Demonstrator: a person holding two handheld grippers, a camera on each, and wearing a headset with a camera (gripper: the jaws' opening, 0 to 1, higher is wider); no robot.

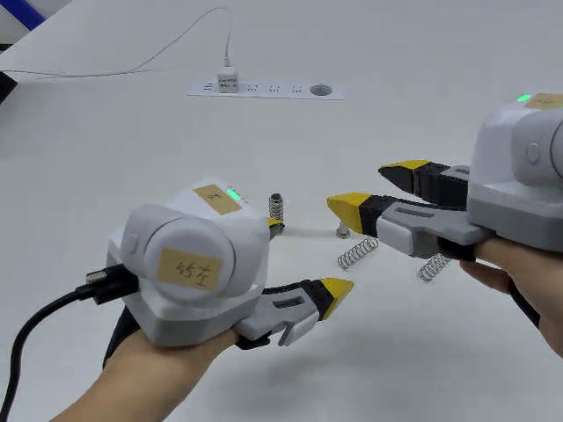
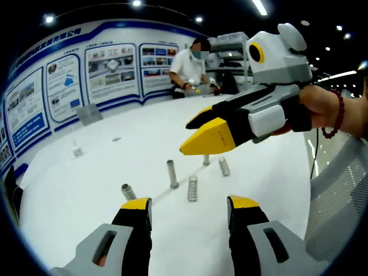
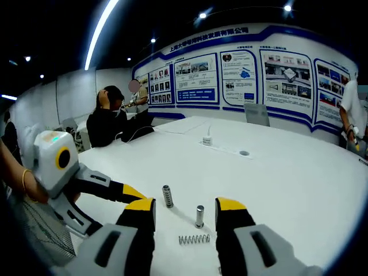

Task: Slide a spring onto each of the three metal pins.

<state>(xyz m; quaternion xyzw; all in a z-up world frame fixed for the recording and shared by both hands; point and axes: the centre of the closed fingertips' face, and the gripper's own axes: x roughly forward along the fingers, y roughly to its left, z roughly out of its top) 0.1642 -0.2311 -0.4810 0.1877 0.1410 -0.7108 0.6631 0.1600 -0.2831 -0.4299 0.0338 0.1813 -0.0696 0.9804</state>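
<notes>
Well, my left gripper [image 2: 190, 202] and right gripper [image 3: 185, 204] both hang spread, empty. A loose spring [image 3: 194, 238] lies just ahead of the right jaws, beside the bare pin [image 3: 199, 216]; a clumsy pinch could flick it away.

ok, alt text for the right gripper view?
The right gripper, jaws open, frames a bare short metal pin standing on the white table, with a loose steel coil spring lying flat near its base. Further left, a second metal pin carries a fitted spring, beside the left gripper.
</notes>
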